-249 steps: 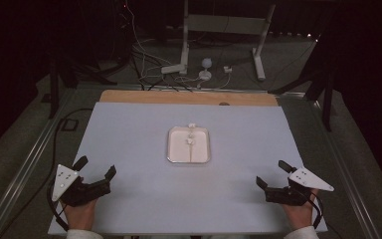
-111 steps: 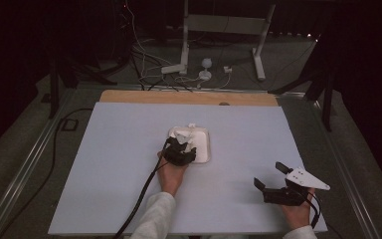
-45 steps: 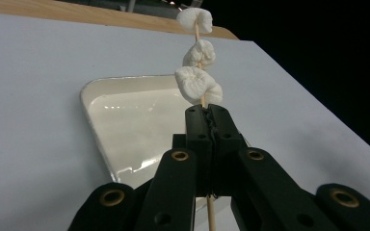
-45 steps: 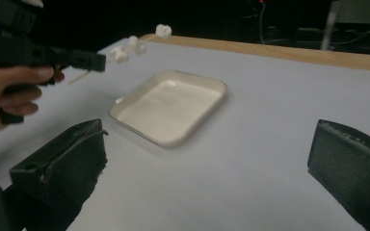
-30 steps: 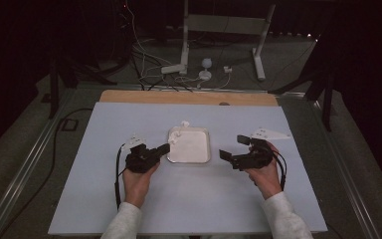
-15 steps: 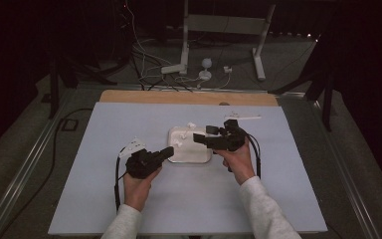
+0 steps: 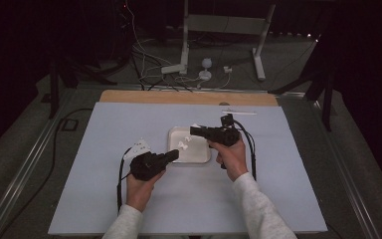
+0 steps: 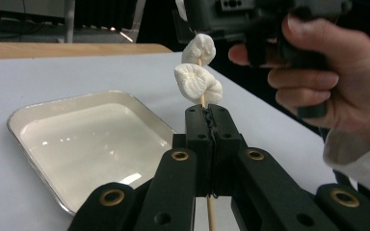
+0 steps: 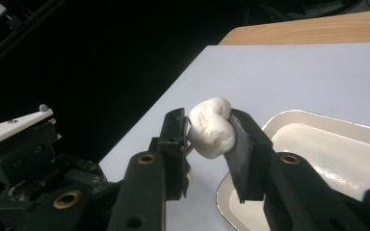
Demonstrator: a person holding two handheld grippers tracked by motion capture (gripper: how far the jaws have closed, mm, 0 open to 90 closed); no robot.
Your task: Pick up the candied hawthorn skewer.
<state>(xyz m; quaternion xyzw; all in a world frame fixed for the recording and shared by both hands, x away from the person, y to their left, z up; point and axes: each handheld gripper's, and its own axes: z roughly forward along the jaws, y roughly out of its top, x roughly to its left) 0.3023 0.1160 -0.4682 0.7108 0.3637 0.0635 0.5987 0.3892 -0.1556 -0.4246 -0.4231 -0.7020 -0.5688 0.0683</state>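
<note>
My left gripper [image 7: 173, 155] [image 8: 205, 111] is shut on a thin wooden skewer [image 8: 203, 99] that stands up from its jaws. Two white marshmallows are threaded on it, a lower one [image 8: 197, 83] [image 7: 183, 145] and an upper one [image 8: 200, 48]. My right gripper [image 7: 194, 131] [image 9: 209, 122] reaches in from the right over the tray. Its jaws have just been closing, and both pads now press on the upper marshmallow [image 9: 214, 131]. The shallow white tray [image 7: 198, 152] [image 8: 77, 139] [image 9: 327, 149] lies beneath with nothing in it.
A pale blue table top [image 7: 129, 199] ends at a wooden strip [image 7: 179, 97] along the far edge. A thin white stick [image 7: 238, 112] lies near that edge. Stand legs and cables [image 7: 189, 74] sit on the floor beyond. The left gripper's cable [image 7: 121, 179] loops beside the wrist.
My right gripper has moved left from beside the tray to over it, and its jaws have closed in on the upper marshmallow. The left gripper with the skewer has stayed in place.
</note>
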